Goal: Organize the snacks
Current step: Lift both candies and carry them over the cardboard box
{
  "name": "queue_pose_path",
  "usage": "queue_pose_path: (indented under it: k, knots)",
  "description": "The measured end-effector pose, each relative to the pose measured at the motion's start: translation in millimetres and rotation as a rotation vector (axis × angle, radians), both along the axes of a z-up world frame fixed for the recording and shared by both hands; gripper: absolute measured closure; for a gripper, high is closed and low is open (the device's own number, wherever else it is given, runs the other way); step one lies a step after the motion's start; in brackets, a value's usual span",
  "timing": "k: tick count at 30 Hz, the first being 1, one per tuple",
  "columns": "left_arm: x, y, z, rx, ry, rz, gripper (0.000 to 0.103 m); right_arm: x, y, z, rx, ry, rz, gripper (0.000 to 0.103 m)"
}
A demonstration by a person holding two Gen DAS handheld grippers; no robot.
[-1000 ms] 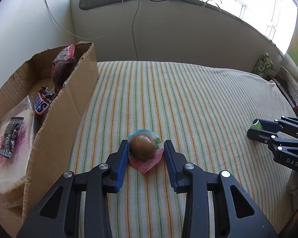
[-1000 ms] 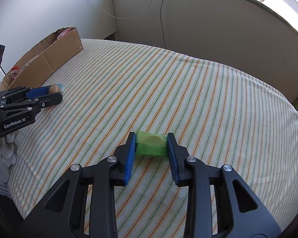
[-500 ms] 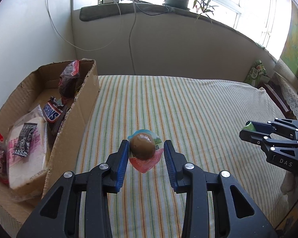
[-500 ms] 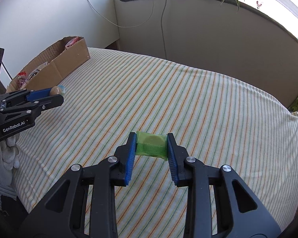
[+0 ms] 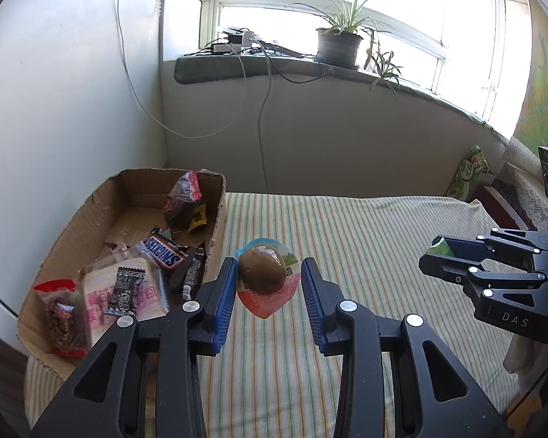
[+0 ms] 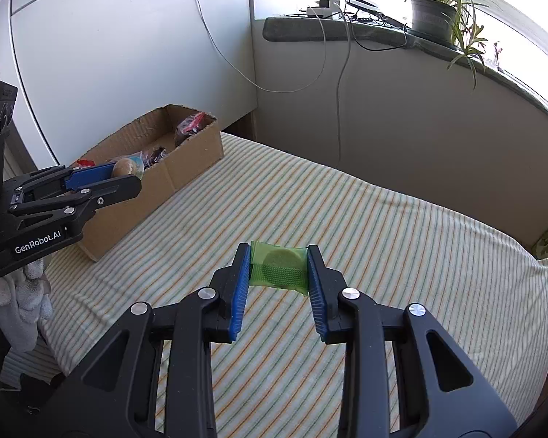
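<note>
Left wrist view: the left gripper (image 5: 268, 281) has its fingers clamped on a packed brown egg (image 5: 262, 269), held in the air just right of the cardboard box (image 5: 218, 219) of snacks.

Right wrist view: the right gripper (image 6: 278, 268) has its fingers clamped on a green snack packet (image 6: 278, 267), above the striped bed (image 6: 383, 226), well right of the cardboard box (image 6: 186, 164).

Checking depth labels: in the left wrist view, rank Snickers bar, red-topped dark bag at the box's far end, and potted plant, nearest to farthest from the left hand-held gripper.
1. Snickers bar: in the cardboard box, just left of the left hand-held gripper.
2. Red-topped dark bag: far end of the box, left and beyond.
3. Potted plant: on the windowsill, far back.
</note>
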State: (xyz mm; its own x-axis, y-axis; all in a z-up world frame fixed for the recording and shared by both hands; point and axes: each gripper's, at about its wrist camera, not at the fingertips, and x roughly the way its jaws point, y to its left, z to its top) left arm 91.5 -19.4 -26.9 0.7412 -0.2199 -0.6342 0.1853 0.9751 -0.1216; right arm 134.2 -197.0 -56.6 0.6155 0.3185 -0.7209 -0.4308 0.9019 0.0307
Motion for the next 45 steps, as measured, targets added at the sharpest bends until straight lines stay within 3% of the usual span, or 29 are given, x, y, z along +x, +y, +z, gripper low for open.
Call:
queue_pose_path:
  k: [25,45]
  knots:
    - [-2.0,87.0,10.0,-0.004,-0.033,0.127,0.069,10.2,132.7,28.8,0.014,-0.056,0.203,0.072]
    - [40.7,119.8,4.0,-0.009,0.011,0.154,0.069,36.1,194.3,17.1,0.017,-0.015,0.289,0.072]
